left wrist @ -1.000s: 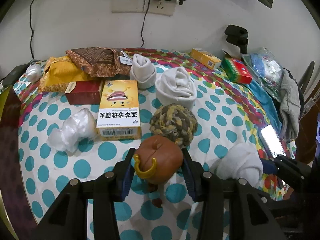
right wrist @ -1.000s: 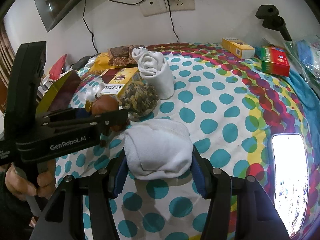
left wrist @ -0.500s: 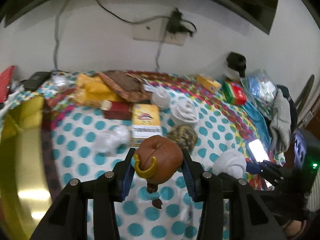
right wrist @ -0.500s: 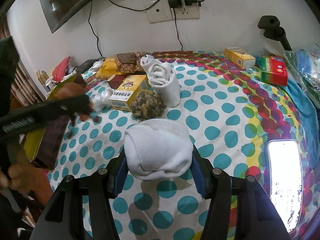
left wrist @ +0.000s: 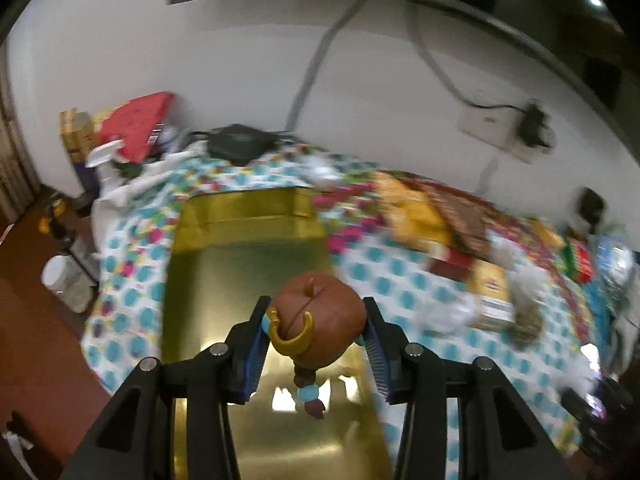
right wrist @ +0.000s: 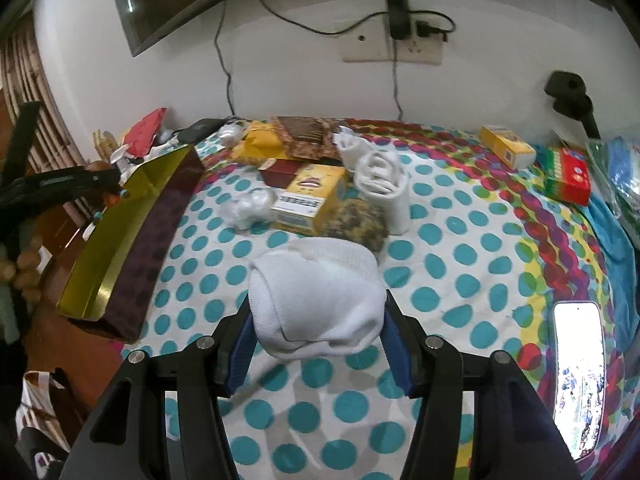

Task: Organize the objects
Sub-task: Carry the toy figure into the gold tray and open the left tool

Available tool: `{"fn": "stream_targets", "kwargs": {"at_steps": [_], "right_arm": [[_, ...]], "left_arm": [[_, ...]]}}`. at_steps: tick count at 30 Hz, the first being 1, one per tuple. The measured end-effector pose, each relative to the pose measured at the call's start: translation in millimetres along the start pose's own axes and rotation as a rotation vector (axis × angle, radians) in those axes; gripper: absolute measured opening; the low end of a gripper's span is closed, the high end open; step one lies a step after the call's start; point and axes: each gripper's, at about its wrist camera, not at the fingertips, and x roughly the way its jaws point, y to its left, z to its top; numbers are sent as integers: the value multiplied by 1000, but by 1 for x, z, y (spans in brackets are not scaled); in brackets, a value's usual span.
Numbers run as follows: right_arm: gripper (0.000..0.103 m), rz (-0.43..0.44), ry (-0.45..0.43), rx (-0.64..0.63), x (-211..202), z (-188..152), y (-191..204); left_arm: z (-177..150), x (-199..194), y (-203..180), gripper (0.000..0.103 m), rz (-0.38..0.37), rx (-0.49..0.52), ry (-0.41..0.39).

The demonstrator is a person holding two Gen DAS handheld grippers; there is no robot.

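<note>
Swinging over from the table clutter, the left gripper (left wrist: 316, 338) ended up above the gold box (left wrist: 248, 264) pinching the brown figurine (left wrist: 320, 320), so drop-off looked close, while the right gripper (right wrist: 318, 340) squeezed the white sock ball (right wrist: 316, 300) beside that box.

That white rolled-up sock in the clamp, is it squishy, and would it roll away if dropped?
The white sock ball bulges around the right gripper pads, so it is probably soft and light. It looks lumpy rather than round, so on the dotted cloth it would likely settle, not roll far.
</note>
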Motion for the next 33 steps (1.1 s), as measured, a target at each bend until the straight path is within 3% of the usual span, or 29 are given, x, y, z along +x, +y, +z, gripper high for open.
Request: {"fn": "stream_targets", "kwargs": {"at_steps": [5,8,20,25,33], "right_arm": [[53,-3,0,-35,3,8,21],[53,1,0,-57,6,16,34],[53,47,2,-141,29,50,87],[53,69,-3,-182,44,66,111],[53,99,2,-265,70,89,151]], "left_arm": [[17,37,35,45,36,-49,65],[28,57,38,45,83,-9,76],[37,113,50,45,78,-9,174],[34,116,57,47,104,-13,166],[38,70,61,56,26,36,71]]}}
